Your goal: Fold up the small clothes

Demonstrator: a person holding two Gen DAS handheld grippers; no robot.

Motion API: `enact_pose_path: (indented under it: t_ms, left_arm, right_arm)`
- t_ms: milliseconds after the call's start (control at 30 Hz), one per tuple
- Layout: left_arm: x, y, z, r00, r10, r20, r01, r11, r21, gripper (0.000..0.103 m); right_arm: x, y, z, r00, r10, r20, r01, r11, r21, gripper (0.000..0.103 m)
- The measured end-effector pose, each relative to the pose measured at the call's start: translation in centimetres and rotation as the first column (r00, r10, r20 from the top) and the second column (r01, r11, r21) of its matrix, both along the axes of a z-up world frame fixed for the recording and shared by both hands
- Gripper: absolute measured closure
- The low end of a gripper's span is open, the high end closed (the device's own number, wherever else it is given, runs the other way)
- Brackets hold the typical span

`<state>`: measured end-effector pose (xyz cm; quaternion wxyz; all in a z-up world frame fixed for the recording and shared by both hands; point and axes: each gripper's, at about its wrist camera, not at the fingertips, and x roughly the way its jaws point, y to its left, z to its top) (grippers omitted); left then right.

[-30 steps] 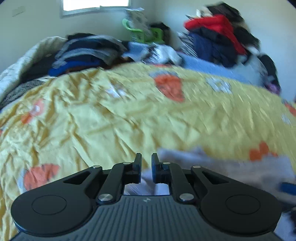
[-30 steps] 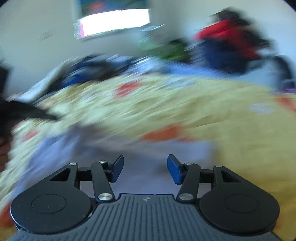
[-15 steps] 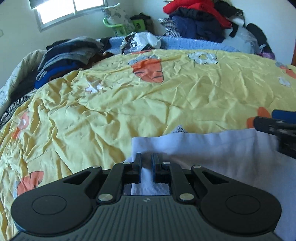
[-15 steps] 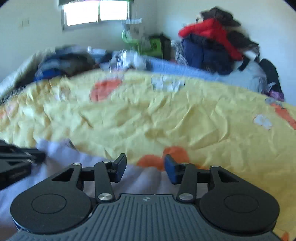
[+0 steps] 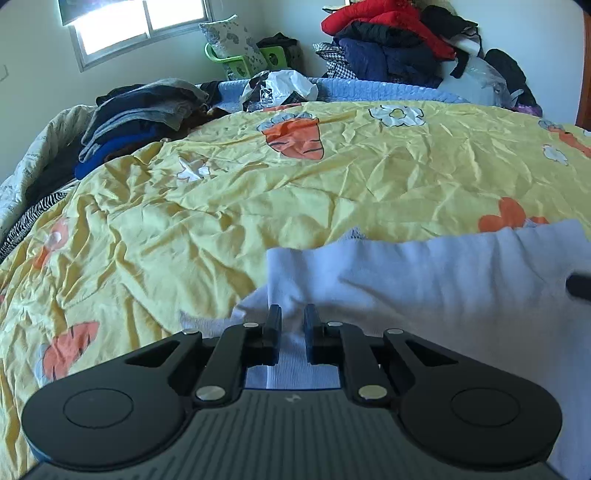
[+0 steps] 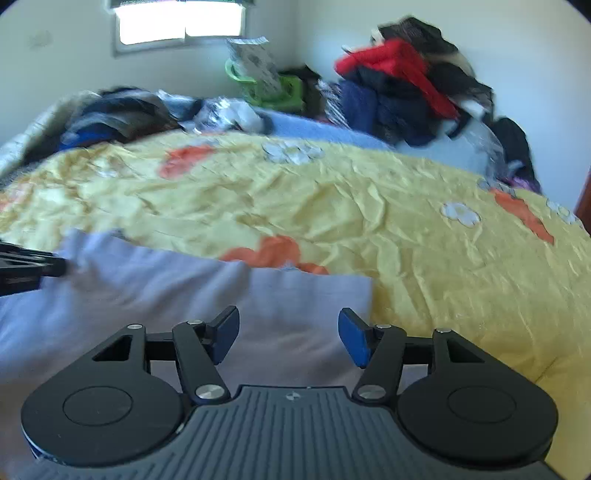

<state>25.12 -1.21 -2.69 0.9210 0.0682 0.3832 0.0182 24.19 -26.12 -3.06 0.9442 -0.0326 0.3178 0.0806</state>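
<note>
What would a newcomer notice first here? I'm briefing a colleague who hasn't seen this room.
The yellow carrot-print bedspread fills both views. A pale lilac garment lies on its near edge, pinched in the left gripper, while the right gripper hangs open over it. A heap of red and dark clothes towers in the far corner.

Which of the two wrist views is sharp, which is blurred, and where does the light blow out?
Left wrist view: sharp, creases crisp in the yellow bedspread and the pale garment; window blown out. Right wrist view: motion-smeared, worst at the left and on the clothes pile; window pure white. Both bow straight lines, fisheye style.
</note>
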Motion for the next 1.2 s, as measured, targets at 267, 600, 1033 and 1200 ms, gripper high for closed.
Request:
enact_pose_path:
  t_ms: [267,600,1033,1200]
  left_arm:
    - [-2.5,0.0,0.3,1.000,-0.015,0.001,0.015,1.000,-0.024,0.091]
    - [-5.6,-0.2,0.2,0.999,-0.050,-0.003,0.050,0.999,-0.008,0.073]
    - [-10.1,0.6,-0.3,0.997,-0.070,0.027,0.071,0.997,-0.038,0.021]
    - [-12.1,0.3,-1.4,0.997,-0.071,0.035,0.072,0.997,-0.019,0.020]
  right_arm:
    - [-2.0,-1.0,-1.3,0.997,-0.063,-0.051,0.060,0.997,-0.052,0.031]
    - [-5.7,-1.1,-1.9,0.997,-0.054,-0.063,0.053,0.998,-0.021,0.030]
    - [-10.4,0.9,-1.2,0.998,-0.056,-0.042,0.057,0.998,0.012,0.011]
    - [-12.2,1.9,-1.6,0.999,-0.049,-0.014,0.049,0.999,-0.017,0.004]
